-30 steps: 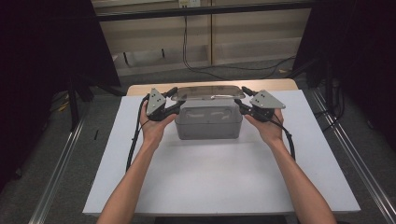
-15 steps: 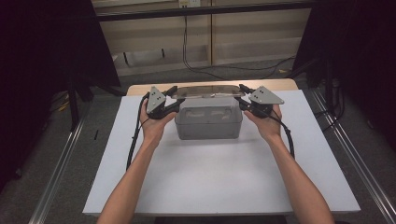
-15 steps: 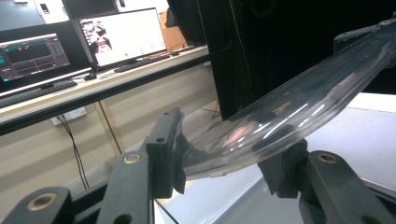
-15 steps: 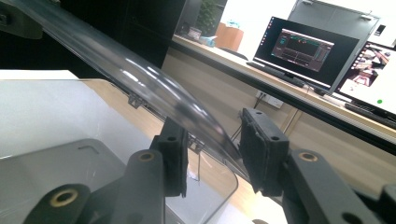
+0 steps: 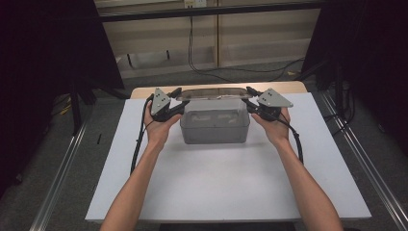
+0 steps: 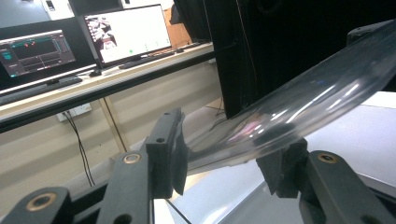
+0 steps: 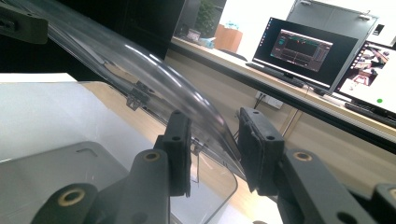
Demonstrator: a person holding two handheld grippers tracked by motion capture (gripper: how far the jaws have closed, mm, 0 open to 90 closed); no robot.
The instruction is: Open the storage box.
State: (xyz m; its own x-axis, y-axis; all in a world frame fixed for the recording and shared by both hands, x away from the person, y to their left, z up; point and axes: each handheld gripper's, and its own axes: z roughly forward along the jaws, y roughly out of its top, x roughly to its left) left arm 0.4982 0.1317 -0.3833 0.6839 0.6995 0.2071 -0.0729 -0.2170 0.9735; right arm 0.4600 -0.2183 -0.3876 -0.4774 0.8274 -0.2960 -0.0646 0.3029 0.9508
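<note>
Right now, by item:
Lid: clear plastic lid (image 5: 215, 93), lifted along the far rim of the box and tilted, held at both of its ends.
Box: clear plastic box (image 5: 215, 126), standing open on the white board, between the two hands, near the board's far edge.
Left gripper: left gripper (image 5: 177, 96) clamped on the lid's left end; the left gripper view shows that end (image 6: 261, 126) wedged between the two black pads.
Right gripper: right gripper (image 5: 251, 95) on the lid's right end; its jaws have just been closing, and the right gripper view shows the lid's edge (image 7: 210, 122) between the pads, gripped.
Hands: left hand (image 5: 159, 126) and right hand (image 5: 275, 127) flank the box.
Board: white board (image 5: 211, 187) lying on a wooden table (image 5: 288, 87).
Background: monitors (image 7: 306, 51) on a long desk.
</note>
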